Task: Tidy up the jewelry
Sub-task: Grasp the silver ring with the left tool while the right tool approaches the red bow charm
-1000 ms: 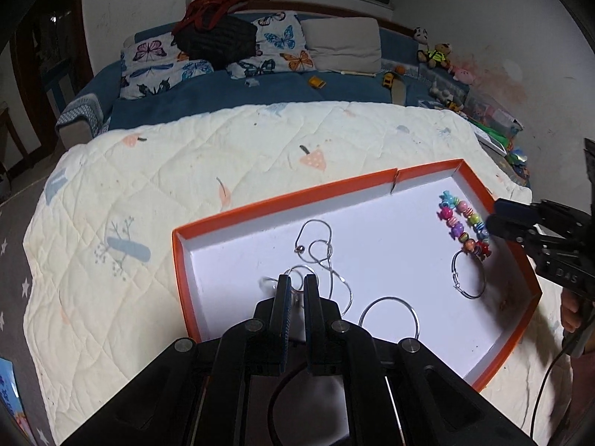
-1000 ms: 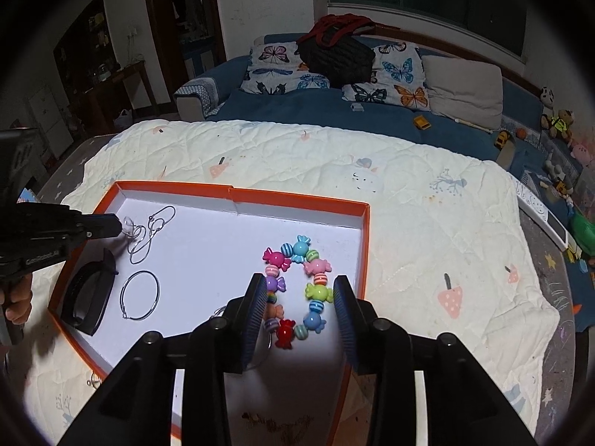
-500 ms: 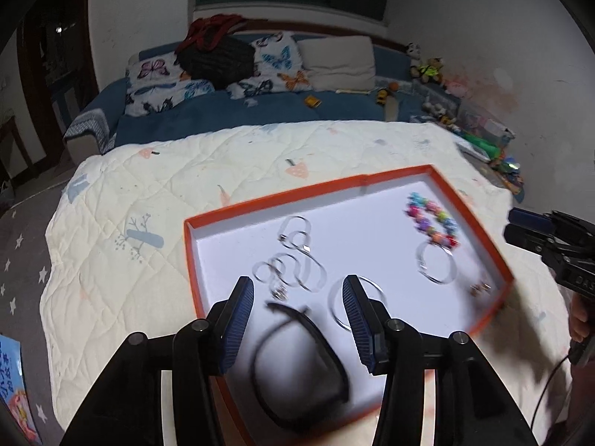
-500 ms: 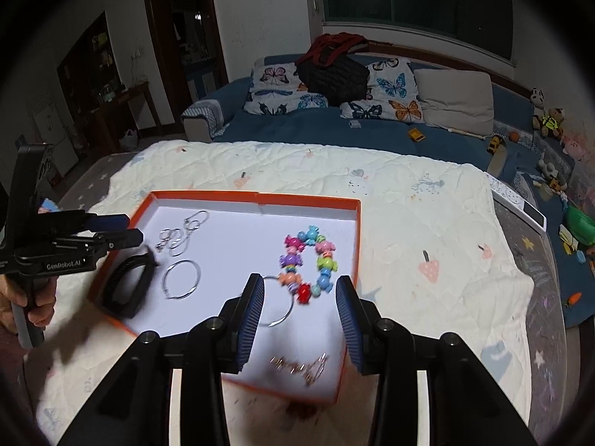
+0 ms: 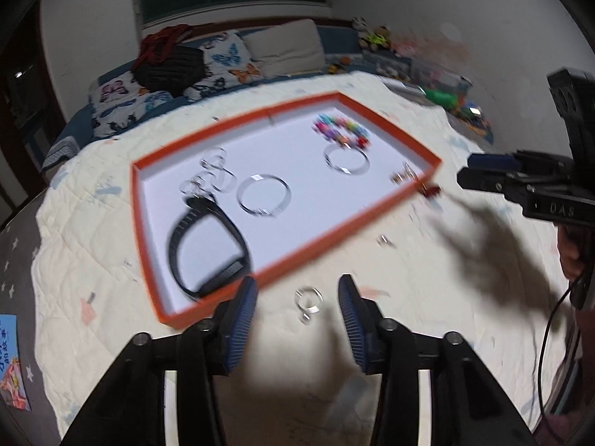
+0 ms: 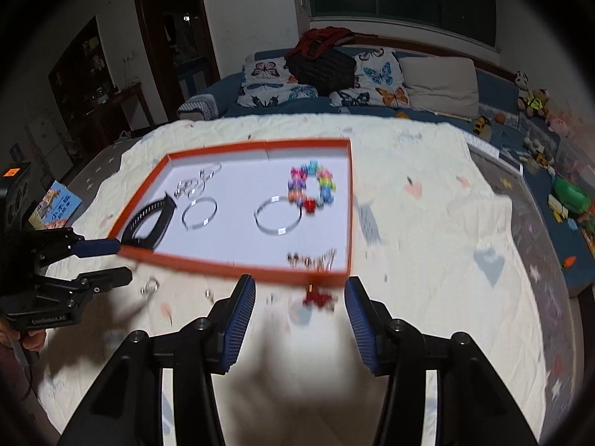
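An orange-rimmed white tray (image 5: pixel 148 290) (image 6: pixel 260 272) lies on the quilted bed. It holds a black band (image 5: pixel 208 245) (image 6: pixel 148 219), a silver chain (image 5: pixel 212 178), two silver hoops (image 5: pixel 264 195) (image 5: pixel 346 159), a colourful bead bracelet (image 5: pixel 340 130) (image 6: pixel 312 187) and small gold pieces (image 6: pixel 316 260). A small silver ring (image 5: pixel 308 300) lies on the quilt between the fingers of my open left gripper (image 5: pixel 297 310). A red trinket (image 6: pixel 318 299) lies on the quilt before the tray, between the fingers of my open right gripper (image 6: pixel 299 314). Both grippers are empty.
Another small ring (image 6: pixel 148 285) and a tiny piece (image 5: pixel 383 239) lie on the quilt near the tray. Butterfly pillows and a black bag (image 6: pixel 321 63) sit on the blue sofa behind. Toys (image 6: pixel 569 193) line the right side.
Both grippers have pulled back off the tray toward its near edge. My left gripper, shut over the chain a second ago, is open. The view is motion-blurred.
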{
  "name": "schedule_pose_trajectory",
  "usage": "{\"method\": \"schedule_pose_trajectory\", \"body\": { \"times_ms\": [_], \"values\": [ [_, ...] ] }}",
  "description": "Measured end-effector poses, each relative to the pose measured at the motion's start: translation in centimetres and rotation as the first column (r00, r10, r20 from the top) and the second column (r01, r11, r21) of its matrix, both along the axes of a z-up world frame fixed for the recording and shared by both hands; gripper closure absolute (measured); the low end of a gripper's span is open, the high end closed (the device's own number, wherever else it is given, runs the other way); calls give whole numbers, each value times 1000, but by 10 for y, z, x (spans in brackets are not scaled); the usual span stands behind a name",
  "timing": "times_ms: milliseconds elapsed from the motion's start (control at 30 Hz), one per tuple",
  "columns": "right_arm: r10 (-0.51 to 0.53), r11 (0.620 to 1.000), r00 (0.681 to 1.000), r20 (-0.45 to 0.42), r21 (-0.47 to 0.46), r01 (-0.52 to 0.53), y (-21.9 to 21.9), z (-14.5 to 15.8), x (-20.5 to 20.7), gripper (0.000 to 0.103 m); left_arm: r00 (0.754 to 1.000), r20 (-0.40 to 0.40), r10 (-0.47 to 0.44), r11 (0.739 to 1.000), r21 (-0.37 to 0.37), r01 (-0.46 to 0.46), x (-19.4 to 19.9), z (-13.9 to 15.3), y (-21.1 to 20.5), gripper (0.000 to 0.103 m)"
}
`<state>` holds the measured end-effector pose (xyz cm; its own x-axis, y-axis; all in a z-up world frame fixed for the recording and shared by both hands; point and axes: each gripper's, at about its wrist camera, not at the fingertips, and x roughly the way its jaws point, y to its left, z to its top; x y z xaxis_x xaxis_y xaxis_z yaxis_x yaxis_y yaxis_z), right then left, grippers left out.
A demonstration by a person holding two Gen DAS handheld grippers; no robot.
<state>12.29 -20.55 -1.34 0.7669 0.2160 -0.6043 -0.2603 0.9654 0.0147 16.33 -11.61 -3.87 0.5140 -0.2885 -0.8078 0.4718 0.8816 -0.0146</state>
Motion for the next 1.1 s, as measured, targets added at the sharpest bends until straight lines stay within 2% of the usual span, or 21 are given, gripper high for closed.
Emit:
{"method": "schedule_pose_trajectory", "body": {
  "times_ms": [100, 500, 633, 867, 1100],
  "values": [
    [-1, 1000, 1000, -11, 22, 1, -3, -6, -6, 48, 1000, -20, -19, 1000, 6, 19, -2, -12, -4, 71],
    [-3, 998, 999, -34, 59, 5, -5, -18, -5, 48, 997, -61, -45, 999, 21, 46, 12, -35, -4, 71],
    [-5, 999, 999, -44, 49, 7, -5, -22, -3, 48, 997, -52, -50, 999, 18, 51, 14, -36, -5, 72],
    [-16, 999, 998, -58, 48, 19, -8, -25, 0, 48, 997, 2, -76, 996, 52, 76, 10, -38, -12, 84],
    [-12, 999, 998, -65, 33, 14, -7, -28, 3, 48, 998, 20, -67, 997, 29, 66, 8, -34, -8, 84]
  ]
}}
